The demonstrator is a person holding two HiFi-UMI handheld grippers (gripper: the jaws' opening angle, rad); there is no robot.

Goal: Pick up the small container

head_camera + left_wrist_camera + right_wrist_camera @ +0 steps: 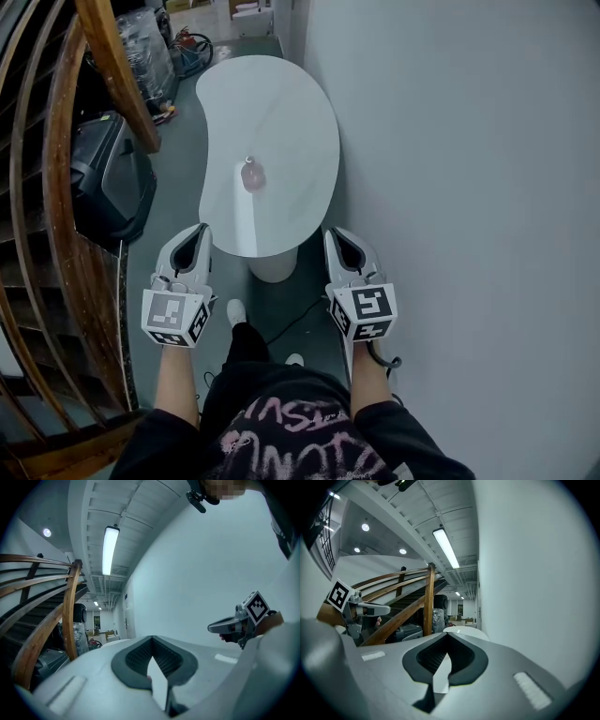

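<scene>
Head view, looking steeply down: a small pinkish, translucent container with a narrow capped top (253, 174) stands alone near the middle of a white kidney-shaped tabletop (281, 103), which rests on a white pedestal (273, 267) close beside a plain pale wall (469, 187). A curved wooden stair railing (112, 66) and a black case (108, 173) lie to the left, apart from the table. The left gripper (201, 228) and the right gripper (336, 232) are held side by side at the near edge of the tabletop, both short of the container and touching nothing. Each gripper view shows its jaws brought together at the tips, with only the bare gap between the dark ribbed pads and no object in it. The container itself cannot be made out in either gripper view. The pick-up has therefore not begun: a gripper must first spread its jaws and reach forward over the tabletop. The container is judged light and rigid, probably smooth plastic, so it may slide or tip on the glossy surface if nudged. The widest part of the body, below the cap, offers the surest hold, with one pad on each side and moderate closing pressure.
</scene>
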